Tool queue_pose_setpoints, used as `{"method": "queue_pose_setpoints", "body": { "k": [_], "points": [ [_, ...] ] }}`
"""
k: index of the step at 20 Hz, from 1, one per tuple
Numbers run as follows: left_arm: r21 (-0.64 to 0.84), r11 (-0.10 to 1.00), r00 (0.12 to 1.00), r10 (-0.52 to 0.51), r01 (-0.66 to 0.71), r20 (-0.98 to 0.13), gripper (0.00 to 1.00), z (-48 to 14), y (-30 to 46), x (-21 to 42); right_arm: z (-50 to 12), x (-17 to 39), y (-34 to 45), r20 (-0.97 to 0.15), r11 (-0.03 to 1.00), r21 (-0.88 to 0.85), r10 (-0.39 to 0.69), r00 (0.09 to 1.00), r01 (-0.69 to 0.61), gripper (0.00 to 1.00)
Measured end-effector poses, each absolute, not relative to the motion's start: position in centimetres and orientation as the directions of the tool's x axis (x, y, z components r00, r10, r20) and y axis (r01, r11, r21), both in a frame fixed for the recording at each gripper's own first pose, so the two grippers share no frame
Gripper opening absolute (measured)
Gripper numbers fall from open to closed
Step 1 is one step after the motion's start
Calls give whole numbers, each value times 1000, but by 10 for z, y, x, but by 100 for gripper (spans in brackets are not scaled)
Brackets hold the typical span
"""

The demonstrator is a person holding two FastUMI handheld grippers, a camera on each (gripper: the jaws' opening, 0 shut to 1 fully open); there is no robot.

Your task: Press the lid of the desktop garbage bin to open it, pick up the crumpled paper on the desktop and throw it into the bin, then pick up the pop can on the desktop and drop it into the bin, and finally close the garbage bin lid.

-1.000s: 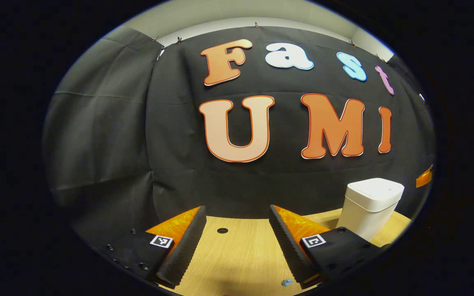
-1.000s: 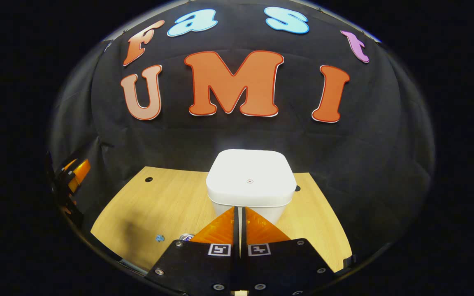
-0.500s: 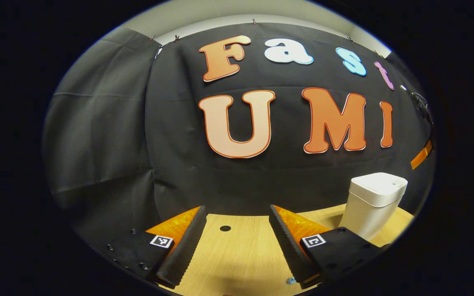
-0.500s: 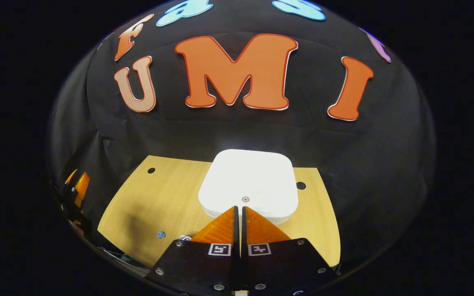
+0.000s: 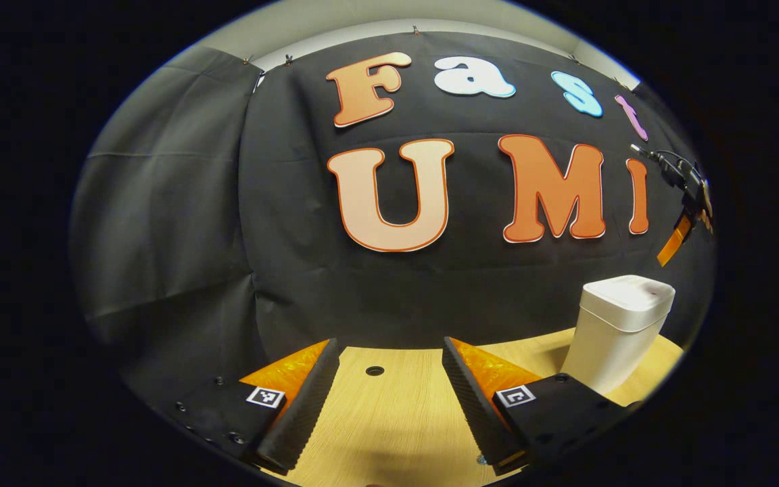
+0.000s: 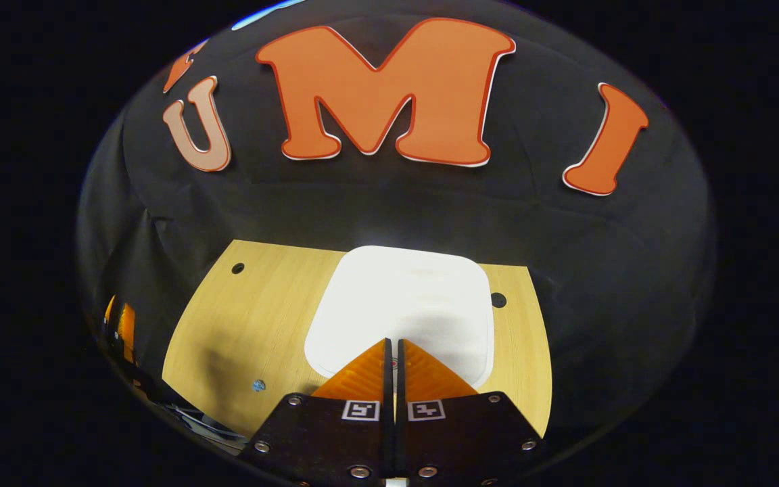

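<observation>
I see the wooden desktop with the white garbage bin standing on it, lid down. My right gripper hangs right over the lid's near edge, fingers pressed together with nothing between them; contact with the lid I cannot tell. My left gripper sits well left of the bin, low over the desktop, fingers spread, nothing held. Small blue speck on the desktop, left of the bin.

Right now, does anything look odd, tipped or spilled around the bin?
Nothing stands out. The bin stands upright on the desk with its lid shut, and the right hand-held gripper, closed, is over the lid's front.
</observation>
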State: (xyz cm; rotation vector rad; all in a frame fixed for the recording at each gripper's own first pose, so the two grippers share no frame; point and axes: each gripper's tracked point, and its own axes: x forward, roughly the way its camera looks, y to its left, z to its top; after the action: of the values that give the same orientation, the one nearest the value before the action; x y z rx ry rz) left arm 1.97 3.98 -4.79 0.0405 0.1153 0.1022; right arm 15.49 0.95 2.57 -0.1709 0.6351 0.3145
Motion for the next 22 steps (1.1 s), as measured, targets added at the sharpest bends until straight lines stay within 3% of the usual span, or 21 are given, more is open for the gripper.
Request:
{"method": "queue_pose_setpoints", "body": {
  "k": [11, 22],
  "points": [
    [51, 991, 980, 132, -125, -150, 98, -66, 55, 22, -19, 158, 11, -743, 932, -83, 178, 645, -353, 1],
    [50, 992, 979, 125, -119, -163, 98, -75, 55, 27, -27, 157, 15, -761, 925, -59, 202, 616, -376, 1]
  ]
}}
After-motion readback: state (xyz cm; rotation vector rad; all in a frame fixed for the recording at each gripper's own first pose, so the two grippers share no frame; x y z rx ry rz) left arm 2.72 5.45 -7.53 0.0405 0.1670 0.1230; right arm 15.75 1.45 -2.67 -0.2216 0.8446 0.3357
